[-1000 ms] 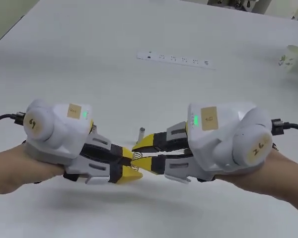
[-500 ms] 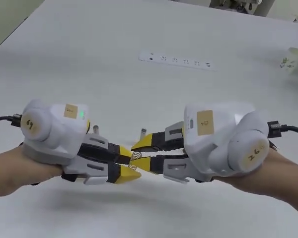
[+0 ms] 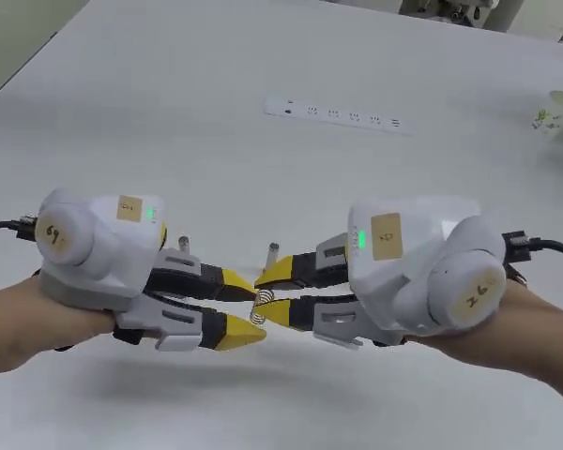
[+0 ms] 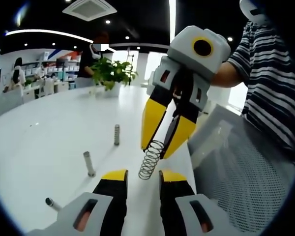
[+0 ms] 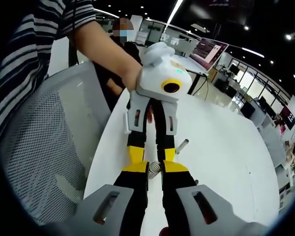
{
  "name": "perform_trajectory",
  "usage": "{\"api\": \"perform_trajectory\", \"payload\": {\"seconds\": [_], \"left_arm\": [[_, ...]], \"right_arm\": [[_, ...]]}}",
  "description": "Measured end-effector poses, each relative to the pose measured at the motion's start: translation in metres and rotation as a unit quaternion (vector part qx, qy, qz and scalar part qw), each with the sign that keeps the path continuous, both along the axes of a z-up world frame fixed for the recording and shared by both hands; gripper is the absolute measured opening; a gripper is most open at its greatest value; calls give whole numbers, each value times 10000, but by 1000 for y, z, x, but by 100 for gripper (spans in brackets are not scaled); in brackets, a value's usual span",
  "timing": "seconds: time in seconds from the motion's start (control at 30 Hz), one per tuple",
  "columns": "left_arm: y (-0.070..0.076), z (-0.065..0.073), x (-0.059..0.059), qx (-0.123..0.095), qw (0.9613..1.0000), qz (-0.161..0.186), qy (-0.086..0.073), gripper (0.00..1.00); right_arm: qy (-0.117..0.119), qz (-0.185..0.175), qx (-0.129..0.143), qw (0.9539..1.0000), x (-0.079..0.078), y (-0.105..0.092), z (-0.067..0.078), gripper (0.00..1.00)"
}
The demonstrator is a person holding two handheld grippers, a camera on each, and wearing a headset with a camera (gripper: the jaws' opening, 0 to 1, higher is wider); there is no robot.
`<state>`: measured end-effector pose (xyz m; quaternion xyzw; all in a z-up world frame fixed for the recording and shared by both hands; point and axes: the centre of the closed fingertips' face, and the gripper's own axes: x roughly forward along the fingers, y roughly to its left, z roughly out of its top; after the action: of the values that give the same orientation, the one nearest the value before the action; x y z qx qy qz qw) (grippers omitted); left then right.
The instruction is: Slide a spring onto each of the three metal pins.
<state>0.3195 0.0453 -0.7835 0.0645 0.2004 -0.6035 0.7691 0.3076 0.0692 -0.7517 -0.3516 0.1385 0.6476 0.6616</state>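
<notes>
Between the tips of two facing hand-held grippers, low over a white table (image 3: pixel 263 141), hangs one small wire spring (image 4: pixel 151 160). The right hand-held gripper (image 5: pixel 155 167) has its yellow jaws pinched nearly shut on one end of the coil. Opposite it, the left hand-held gripper (image 4: pixel 144 175) stands open, and the free end of the spring dips into the gap between its jaws. Whether that end touches either jaw cannot be told.

The spring looks very light, thin and bouncy. I judge that a hard squeeze across the coils would flatten it or flick it away. A gentle hold near one end seems best, leaving the other mouth free for a pin.

Just beyond the right gripper's tips stand two short metal pins, a far pin (image 4: pixel 117 134) and a near pin (image 4: pixel 89 163). A third pin (image 4: pixel 49 201) sits close to the left gripper's body and looks tilted, though the fisheye view may exaggerate this.

Well beyond the right gripper lies a white power strip (image 3: pixel 338 114).

Hard to make out: whether the pins are fixed into the table, and whether any already carries a spring. From the head view, the gripper bodies cover the person's hands and the table beneath.
</notes>
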Motion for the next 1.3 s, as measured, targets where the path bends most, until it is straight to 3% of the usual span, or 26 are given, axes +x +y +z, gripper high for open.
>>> {"api": "perform_trajectory", "payload": {"seconds": [0.57,1.3], "left_arm": [[15,-3,0,-25,9997,257,45,31],[53,-8,-1,-110,9959,880,175,59]], "right_arm": [[-68,-39,-87,9999,4,-4,-3,7],[-140,-265,-77,9995,16,-13,-4,7]]}}
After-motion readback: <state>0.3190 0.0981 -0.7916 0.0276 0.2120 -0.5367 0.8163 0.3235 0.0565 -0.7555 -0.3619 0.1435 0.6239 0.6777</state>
